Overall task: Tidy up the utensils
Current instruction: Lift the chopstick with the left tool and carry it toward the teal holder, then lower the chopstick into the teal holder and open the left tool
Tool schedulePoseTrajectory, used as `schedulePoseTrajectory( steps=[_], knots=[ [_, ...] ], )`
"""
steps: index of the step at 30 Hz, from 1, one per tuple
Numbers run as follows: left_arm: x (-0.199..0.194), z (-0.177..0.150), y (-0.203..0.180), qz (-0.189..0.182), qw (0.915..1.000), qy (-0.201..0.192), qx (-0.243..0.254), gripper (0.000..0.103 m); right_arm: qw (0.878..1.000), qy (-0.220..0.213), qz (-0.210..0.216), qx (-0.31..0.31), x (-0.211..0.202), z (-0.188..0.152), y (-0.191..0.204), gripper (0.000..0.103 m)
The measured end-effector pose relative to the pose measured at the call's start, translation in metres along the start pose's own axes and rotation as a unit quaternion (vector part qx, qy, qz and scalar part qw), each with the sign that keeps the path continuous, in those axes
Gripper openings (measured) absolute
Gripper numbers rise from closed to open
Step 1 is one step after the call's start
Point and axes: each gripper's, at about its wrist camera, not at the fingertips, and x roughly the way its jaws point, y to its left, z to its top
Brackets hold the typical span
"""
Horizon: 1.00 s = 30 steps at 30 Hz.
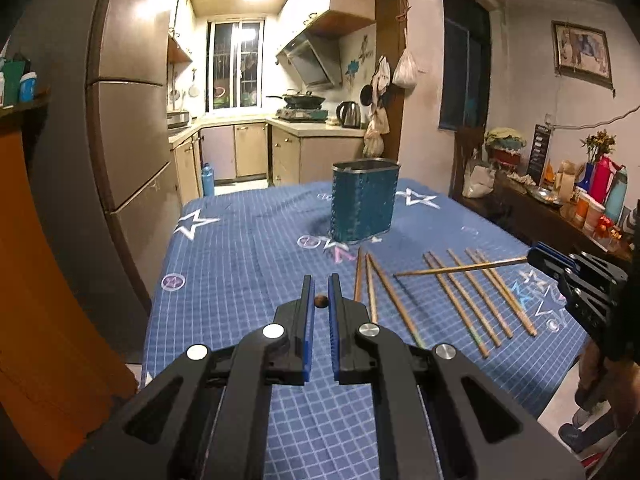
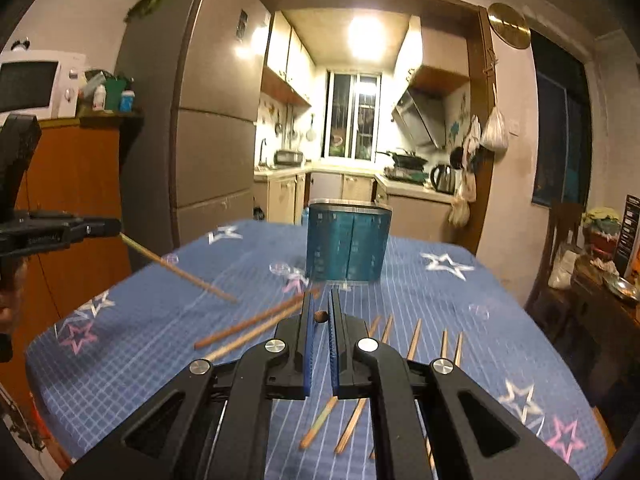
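A blue perforated metal utensil holder (image 1: 365,200) stands upright mid-table; it also shows in the right wrist view (image 2: 347,242). Several wooden chopsticks (image 1: 472,292) lie loose on the cloth in front of it, also seen under my right gripper (image 2: 412,344). My left gripper (image 1: 321,288) is shut on one chopstick, seen end-on (image 1: 321,301); from the right wrist view that chopstick (image 2: 180,272) sticks out of it (image 2: 112,227) above the table's left side. My right gripper (image 2: 320,304) is shut on another chopstick, seen end-on (image 2: 320,316); in the left wrist view this chopstick (image 1: 460,268) points left above the loose ones.
The table has a blue checked cloth with stars (image 1: 248,264). A tall fridge (image 1: 132,128) and an orange cabinet (image 2: 72,184) stand to the left. A side table crowded with bottles and flasks (image 1: 592,196) runs along the right. A kitchen lies beyond.
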Motion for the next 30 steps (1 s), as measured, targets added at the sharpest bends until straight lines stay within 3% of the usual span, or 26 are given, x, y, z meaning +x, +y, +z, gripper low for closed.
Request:
schedulePoseTrajectory(
  steps=[11, 21, 30],
  knots=[
    [0.026, 0.043, 0.001, -0.054, 0.9979, 0.002, -0.035, 0.005, 0.998, -0.010, 0.050, 0.023, 0.033, 0.054, -0.031, 0.008],
    [0.035, 0.064, -0.009, -0.037, 0.9990, -0.010, -0.021, 0.005, 0.996, 0.003, 0.078, 0.034, 0.061, 0.081, -0.041, 0.008],
    [0.026, 0.100, -0.019, -0.026, 0.9987, -0.043, 0.000, 0.005, 0.996, -0.010, 0.083, 0.034, 0.072, 0.110, -0.049, 0.008]
  ],
)
